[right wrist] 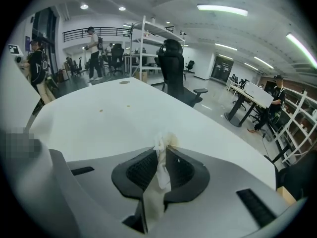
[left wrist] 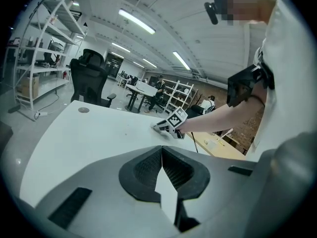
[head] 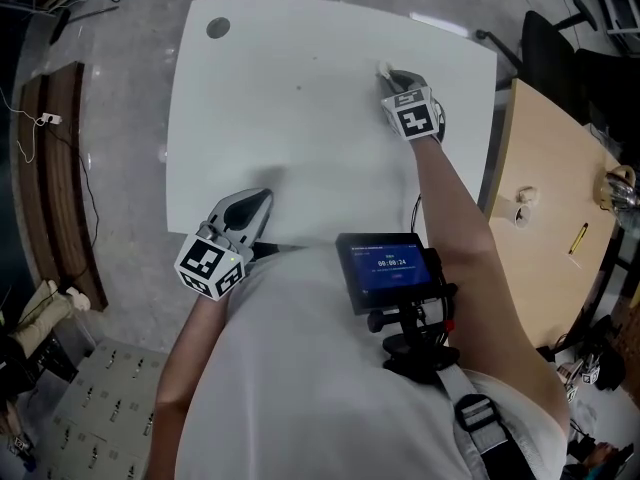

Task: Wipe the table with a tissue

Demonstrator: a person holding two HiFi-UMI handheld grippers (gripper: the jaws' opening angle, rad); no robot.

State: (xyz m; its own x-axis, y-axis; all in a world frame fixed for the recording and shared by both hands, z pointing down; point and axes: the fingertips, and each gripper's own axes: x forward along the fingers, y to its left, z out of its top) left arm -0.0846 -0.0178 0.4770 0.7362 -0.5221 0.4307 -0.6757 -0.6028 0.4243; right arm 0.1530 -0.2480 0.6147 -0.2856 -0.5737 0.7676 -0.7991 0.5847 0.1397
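Tissue [right wrist: 160, 168], a thin crumpled white strip with a yellowish stain at its tip, is pinched in the right tool [right wrist: 162, 151], out on the far right part of a white worktop [head: 300, 168].

Nearest the person, the left tool [head: 252, 206] rests at the worktop's near edge, its jaws pressed together with nothing between them. Further out, the person's right arm [head: 452, 203] reaches across the bare middle of the worktop. At its end, the right tool's jaws are clamped on the tissue, and only a small tuft pokes past the tips. The tuft looks to be down on the surface, though actual contact cannot be confirmed. Beyond the tuft lie a couple of small brownish specks [right wrist: 101, 110]. Further on is a grey round cap [head: 218, 28] set in the far left corner, and past the edge stands a black office chair [right wrist: 173, 66].

The wipe appears under way, with most of the surface not yet covered. To do it well, the squeeze probably needs to be firm, since so little tissue is held that a drag could pull it free. Tilting the tool so the tuft, not the hard jaw tips, meets the surface should avoid scraping. Slow, overlapping strokes toward the specks would likely lift them rather than smear them. The stained tip may spread dirt if pressed hard. The left tool is best kept out of the stroke path.
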